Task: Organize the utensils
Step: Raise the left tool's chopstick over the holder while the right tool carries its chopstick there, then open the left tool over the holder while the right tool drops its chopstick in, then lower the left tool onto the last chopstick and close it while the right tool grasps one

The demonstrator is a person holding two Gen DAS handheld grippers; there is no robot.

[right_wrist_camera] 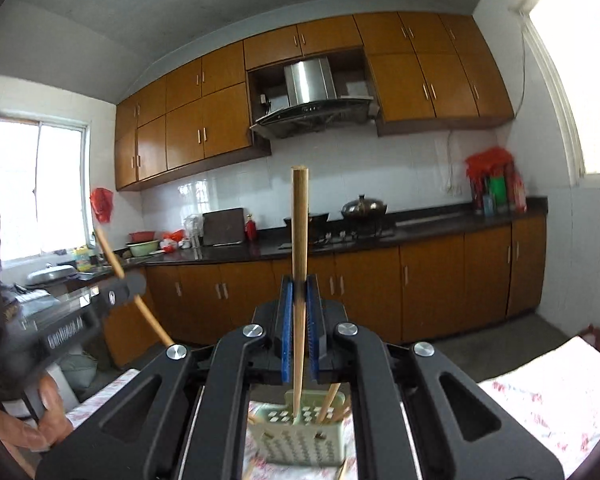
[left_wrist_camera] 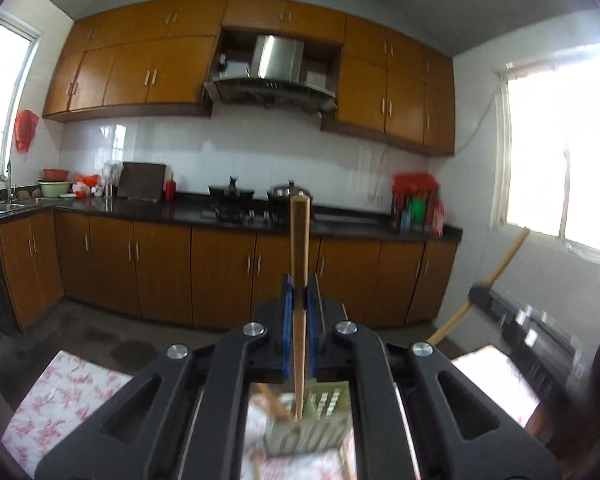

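In the left wrist view my left gripper (left_wrist_camera: 300,285) is shut on a wooden chopstick (left_wrist_camera: 300,240) that stands upright between the blue pads. Its lower tip hangs over a pale green perforated holder (left_wrist_camera: 320,424). In the right wrist view my right gripper (right_wrist_camera: 300,285) is shut on a second upright chopstick (right_wrist_camera: 300,220). The tip of this one points at the same green holder (right_wrist_camera: 296,440), which has several chopsticks (right_wrist_camera: 332,398) leaning in it. Each view also shows the other gripper off to the side, blurred, with a slanted chopstick in its grip: the right gripper (left_wrist_camera: 478,292) and the left gripper (right_wrist_camera: 134,283).
The holder stands on a table with a red-flowered cloth (left_wrist_camera: 64,396). A person's hand (right_wrist_camera: 40,420) holds the left gripper's handle. Across the floor runs a dark counter (left_wrist_camera: 160,210) with a stove, pots and brown cabinets.
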